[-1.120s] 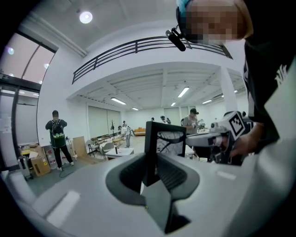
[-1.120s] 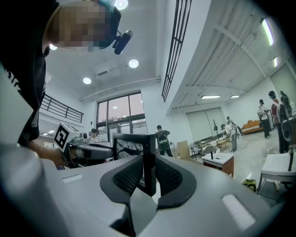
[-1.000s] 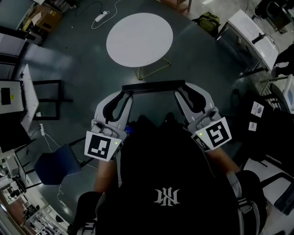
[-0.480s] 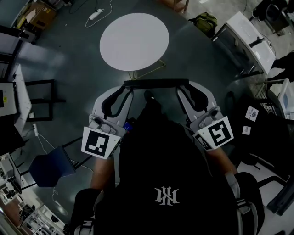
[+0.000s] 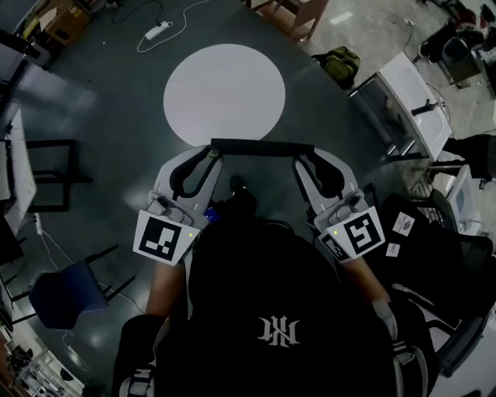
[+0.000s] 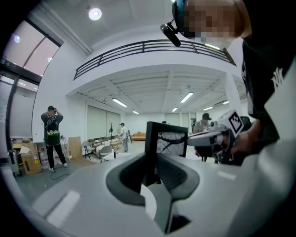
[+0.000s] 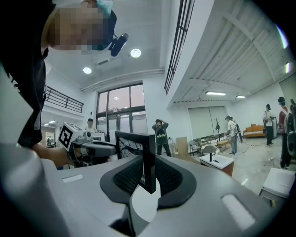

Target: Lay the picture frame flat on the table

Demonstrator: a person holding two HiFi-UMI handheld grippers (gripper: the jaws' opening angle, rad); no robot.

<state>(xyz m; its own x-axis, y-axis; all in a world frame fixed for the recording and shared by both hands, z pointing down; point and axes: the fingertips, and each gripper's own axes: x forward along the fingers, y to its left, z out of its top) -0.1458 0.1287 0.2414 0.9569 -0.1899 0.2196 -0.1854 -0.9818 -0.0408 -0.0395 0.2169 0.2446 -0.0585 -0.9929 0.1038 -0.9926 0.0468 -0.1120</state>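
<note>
I hold a black picture frame (image 5: 261, 147) upright in the air, one gripper on each side edge. From the head view only its top edge shows, as a dark bar. My left gripper (image 5: 212, 160) is shut on the frame's left side (image 6: 165, 141), my right gripper (image 5: 301, 161) on its right side (image 7: 137, 147). In each gripper view the frame's edge sits between the ribbed pads, with the other gripper (image 6: 217, 139) (image 7: 88, 146) beyond it. The round white table (image 5: 224, 93) lies just past the frame, on the dark floor.
A wooden chair (image 5: 293, 17) stands beyond the table, with a green bag (image 5: 339, 60) and a white desk (image 5: 403, 97) to the right. A blue chair (image 5: 58, 293) is at lower left and a power strip (image 5: 151, 32) at the far left. People stand about (image 7: 161, 134).
The round table has come nearer in the head view, now lying just past the frame's top edge. Both grippers keep their hold as I move forward with the frame.
</note>
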